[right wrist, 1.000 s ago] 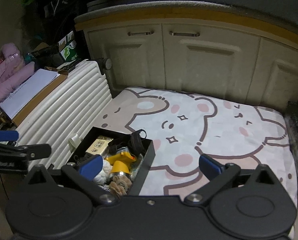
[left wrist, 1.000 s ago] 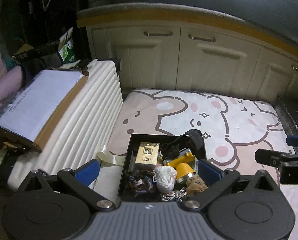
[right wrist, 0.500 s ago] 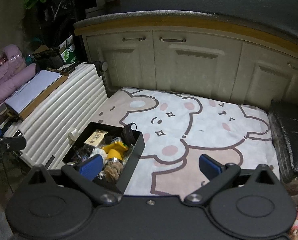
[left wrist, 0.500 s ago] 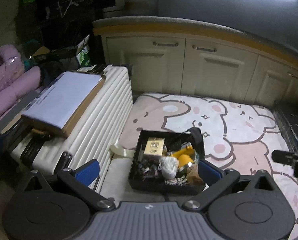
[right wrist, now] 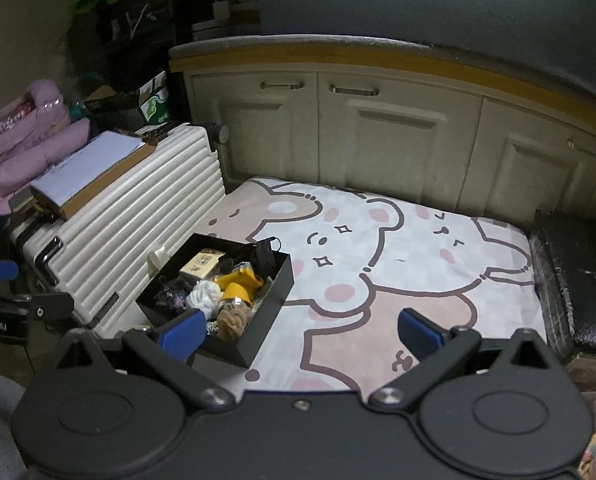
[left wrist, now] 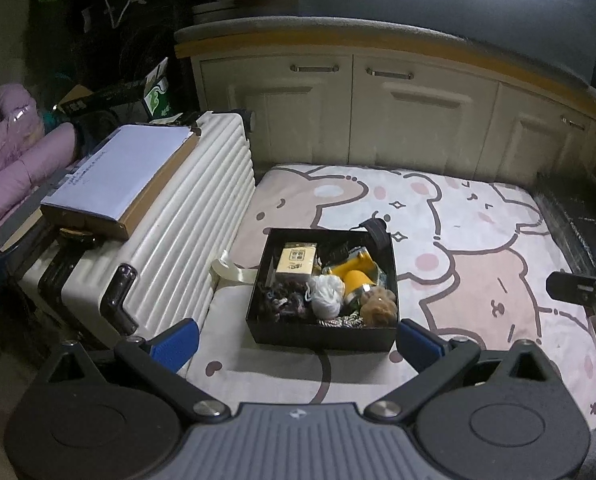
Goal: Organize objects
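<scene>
A black open box (left wrist: pixel 318 336) sits on the cartoon bear mat (left wrist: pixel 478 280), by its left edge. In it lie a tan card pack (left wrist: pixel 296 263), a yellow item (left wrist: pixel 352 274), a white ball (left wrist: pixel 326 294), a brown plush (left wrist: pixel 379 303) and dark cords. The box also shows in the right wrist view (right wrist: pixel 273 292). My left gripper (left wrist: pixel 298 342) is open and empty, held back above the box's near side. My right gripper (right wrist: pixel 300 330) is open and empty, over the mat to the right of the box.
A white ribbed suitcase (left wrist: pixel 185 216) lies left of the mat with a cardboard box and paper (left wrist: pixel 117 176) on top. Cream cabinets (left wrist: pixel 398 120) stand behind. A black bench (right wrist: pixel 578 276) borders the mat on the right. Pink padded clothing (left wrist: pixel 13 152) lies far left.
Both grippers have pulled back and up from the box, so it looks smaller and farther. Both stay open and empty. The box's contents have not moved.
</scene>
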{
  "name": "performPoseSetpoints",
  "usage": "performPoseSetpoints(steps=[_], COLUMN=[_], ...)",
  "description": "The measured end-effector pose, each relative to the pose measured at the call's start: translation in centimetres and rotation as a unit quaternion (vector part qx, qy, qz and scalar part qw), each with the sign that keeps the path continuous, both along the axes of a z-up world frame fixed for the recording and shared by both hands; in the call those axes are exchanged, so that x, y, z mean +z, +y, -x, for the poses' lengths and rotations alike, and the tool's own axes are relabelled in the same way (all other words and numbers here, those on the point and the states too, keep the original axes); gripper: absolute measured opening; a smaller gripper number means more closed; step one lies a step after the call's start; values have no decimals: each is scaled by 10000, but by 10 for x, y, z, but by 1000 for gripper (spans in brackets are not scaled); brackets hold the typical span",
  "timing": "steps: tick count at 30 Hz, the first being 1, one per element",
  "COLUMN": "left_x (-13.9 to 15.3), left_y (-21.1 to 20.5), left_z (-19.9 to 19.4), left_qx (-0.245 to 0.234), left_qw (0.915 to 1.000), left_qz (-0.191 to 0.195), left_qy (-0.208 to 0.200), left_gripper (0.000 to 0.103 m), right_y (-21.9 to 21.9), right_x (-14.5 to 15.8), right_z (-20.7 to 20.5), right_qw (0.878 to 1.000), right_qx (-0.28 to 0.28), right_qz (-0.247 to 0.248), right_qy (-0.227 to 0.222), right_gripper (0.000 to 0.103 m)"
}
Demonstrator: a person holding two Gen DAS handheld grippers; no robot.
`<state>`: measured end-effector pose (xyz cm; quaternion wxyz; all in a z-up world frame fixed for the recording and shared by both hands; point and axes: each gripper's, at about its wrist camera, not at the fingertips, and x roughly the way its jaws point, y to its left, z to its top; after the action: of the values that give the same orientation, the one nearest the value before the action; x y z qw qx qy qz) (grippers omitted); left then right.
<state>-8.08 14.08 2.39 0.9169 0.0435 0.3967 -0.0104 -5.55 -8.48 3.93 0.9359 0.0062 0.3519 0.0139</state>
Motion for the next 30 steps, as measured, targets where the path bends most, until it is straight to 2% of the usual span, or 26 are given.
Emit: performPoseSetpoints(steps=[6,14,30], left_x=[-10,-9,-9], left_y=[2,9,3], left_z=[0,0,2], left_qx=[179,281,203], left_qw=[9998,9994,9998], left_qz=[-35,186,36], left_qy=[52,67,62], left_gripper=[103,103,103], right_y=[2,3,4], right_x=[-2,-8,-9], right_z=[0,-4,-5], right_qw=[10000,9994,9993], right_qx=[-31,-83,-93], right_qz=[70,211,209], right_qy=[33,258,308], right_gripper=[103,103,103])
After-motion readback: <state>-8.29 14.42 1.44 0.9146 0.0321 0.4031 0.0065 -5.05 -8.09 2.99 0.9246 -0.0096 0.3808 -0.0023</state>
